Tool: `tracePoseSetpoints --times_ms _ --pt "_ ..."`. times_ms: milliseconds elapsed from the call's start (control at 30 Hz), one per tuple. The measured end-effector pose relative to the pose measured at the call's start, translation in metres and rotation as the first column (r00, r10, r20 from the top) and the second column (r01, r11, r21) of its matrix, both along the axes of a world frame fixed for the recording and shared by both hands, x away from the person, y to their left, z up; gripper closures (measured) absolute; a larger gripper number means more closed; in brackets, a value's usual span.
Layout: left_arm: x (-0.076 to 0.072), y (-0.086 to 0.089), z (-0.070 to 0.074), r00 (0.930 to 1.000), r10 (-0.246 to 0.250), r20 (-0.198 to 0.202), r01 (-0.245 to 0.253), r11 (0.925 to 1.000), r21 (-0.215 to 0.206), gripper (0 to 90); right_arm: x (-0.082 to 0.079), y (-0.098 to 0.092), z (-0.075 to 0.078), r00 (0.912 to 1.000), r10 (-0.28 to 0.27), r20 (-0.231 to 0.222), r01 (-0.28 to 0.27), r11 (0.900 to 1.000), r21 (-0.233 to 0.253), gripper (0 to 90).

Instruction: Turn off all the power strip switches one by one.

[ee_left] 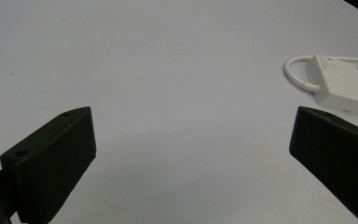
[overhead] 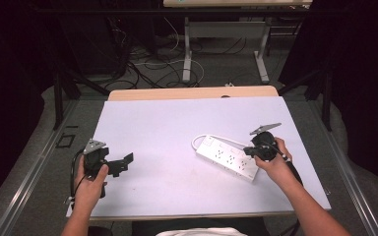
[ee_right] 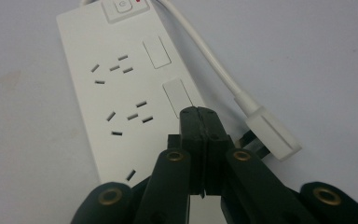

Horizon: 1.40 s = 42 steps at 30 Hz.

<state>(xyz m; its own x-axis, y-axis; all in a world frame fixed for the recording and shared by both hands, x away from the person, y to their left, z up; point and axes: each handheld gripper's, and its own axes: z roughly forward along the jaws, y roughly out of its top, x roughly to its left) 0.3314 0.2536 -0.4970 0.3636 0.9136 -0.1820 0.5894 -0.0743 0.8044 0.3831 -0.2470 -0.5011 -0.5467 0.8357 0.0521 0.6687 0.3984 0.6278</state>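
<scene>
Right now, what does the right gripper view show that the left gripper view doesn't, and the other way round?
The right gripper view alone shows the right gripper, jaws closed together over the power strip, plus the strip's socket slots, its switch and the white plug lying beside it. The left gripper view alone shows the left gripper, jaws wide apart above bare white table. Both show the power strip and its white cable.

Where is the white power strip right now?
In the high view, the power strip lies on the right half of the white table. The right claw is shut over its near end, next to its own plug.
</scene>
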Motion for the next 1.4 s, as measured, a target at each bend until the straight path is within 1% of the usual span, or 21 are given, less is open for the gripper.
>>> tracePoseSetpoints --times_ms 133,200,233,300,433,567,600,700,767,1100,1267,1367,1400 --pt "0.000 0.000 0.000 1.0000 0.006 -0.003 -0.006 1.0000 0.000 0.5 -0.001 -0.004 -0.006 0.9999 -0.004 -0.011 0.004 1.000 0.001 90.0" --pt "0.001 0.001 0.000 1.0000 0.007 0.003 -0.007 1.0000 0.000 0.5 -0.001 -0.005 -0.008 0.9998 -0.009 -0.016 0.009 1.000 0.007 90.0" --pt "0.001 0.001 0.001 1.0000 0.009 0.002 -0.009 1.0000 0.001 0.5 -0.001 -0.007 -0.009 0.9998 -0.009 -0.015 0.009 1.000 -0.003 90.0" --pt "0.001 0.000 0.000 0.9999 0.011 0.000 -0.011 0.9999 0.000 0.5 -0.001 -0.009 -0.011 0.9997 -0.014 -0.022 0.014 1.000 0.000 90.0" --pt "0.001 -0.001 -0.001 1.0000 0.006 -0.004 -0.006 0.9999 0.009 0.5 0.000 -0.012 -0.014 0.9995 -0.022 -0.022 0.023 1.000 0.004 90.0" --pt "0.001 -0.001 -0.001 1.0000 0.002 -0.005 -0.002 0.9999 0.010 0.5 0.000 -0.014 -0.017 0.9987 -0.036 -0.036 0.037 0.999 0.015 90.0" --pt "0.001 -0.001 -0.001 1.0000 0.002 -0.006 -0.002 0.9999 0.011 0.5 0.000 -0.014 -0.018 0.9990 -0.034 -0.029 0.034 0.999 0.009 90.0" --pt "0.001 -0.001 -0.001 1.0000 0.006 -0.006 -0.005 0.9999 0.010 0.5 0.000 -0.015 -0.018 0.9992 -0.027 -0.028 0.028 1.000 0.013 90.0" --pt "0.002 -0.001 -0.001 1.0000 0.005 -0.006 -0.005 0.9999 0.011 0.5 0.000 -0.015 -0.018 0.9988 -0.037 -0.032 0.038 0.999 0.020 90.0" --pt "0.001 -0.002 -0.001 1.0000 0.003 -0.008 -0.003 0.9999 0.015 0.5 -0.001 -0.015 -0.019 0.9990 -0.033 -0.030 0.033 0.999 0.025 90.0" --pt "0.001 -0.001 -0.001 1.0000 0.003 -0.006 -0.003 0.9999 0.012 0.5 -0.001 -0.016 -0.021 0.9992 -0.027 -0.030 0.029 0.998 0.049 90.0" --pt "0.001 -0.001 -0.001 1.0000 0.003 -0.004 -0.003 0.9999 0.010 0.5 -0.003 -0.014 -0.023 0.9995 -0.024 -0.022 0.025 0.999 0.035 90.0" --pt "0.001 -0.001 -0.001 1.0000 0.003 -0.004 -0.003 1.0000 0.009 0.5 -0.004 -0.014 -0.022 0.9993 -0.024 -0.028 0.025 0.999 0.031 90.0"
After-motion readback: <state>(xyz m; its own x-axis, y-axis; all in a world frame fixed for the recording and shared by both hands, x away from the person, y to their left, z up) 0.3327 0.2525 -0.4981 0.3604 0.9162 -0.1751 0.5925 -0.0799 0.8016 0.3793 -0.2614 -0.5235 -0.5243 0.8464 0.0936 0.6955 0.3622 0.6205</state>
